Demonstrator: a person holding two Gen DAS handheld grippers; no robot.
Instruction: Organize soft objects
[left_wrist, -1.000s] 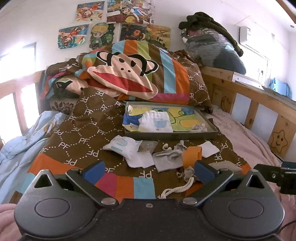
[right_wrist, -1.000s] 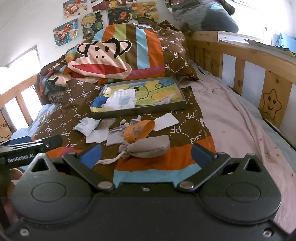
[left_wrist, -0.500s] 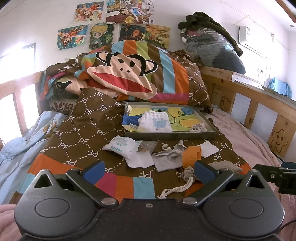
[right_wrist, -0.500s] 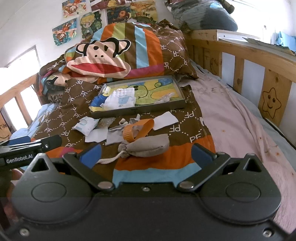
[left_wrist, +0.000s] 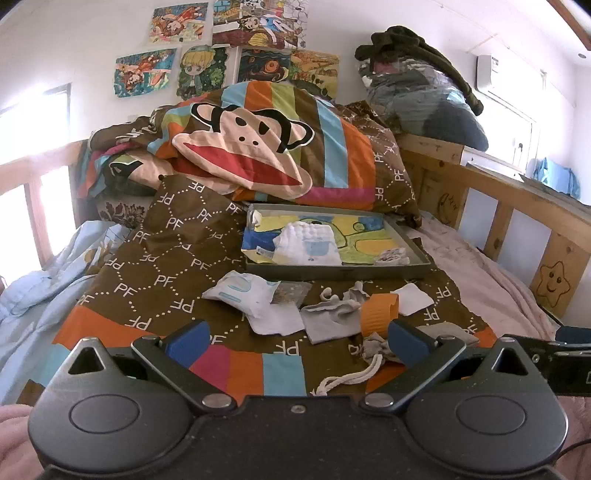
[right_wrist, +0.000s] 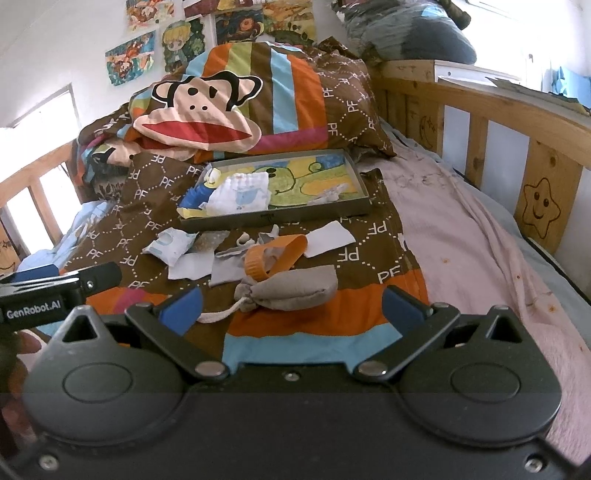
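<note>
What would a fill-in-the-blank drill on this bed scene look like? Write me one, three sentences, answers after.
1. The folded white cloth lies inside the ____, a grey one with a cartoon liner.
2. The orange band rests just behind the grey drawstring ____.
3. Both the left hand-held gripper and the right hand-held gripper have their jaws ____, gripping nothing.

Missing words: tray; pouch; open
</note>
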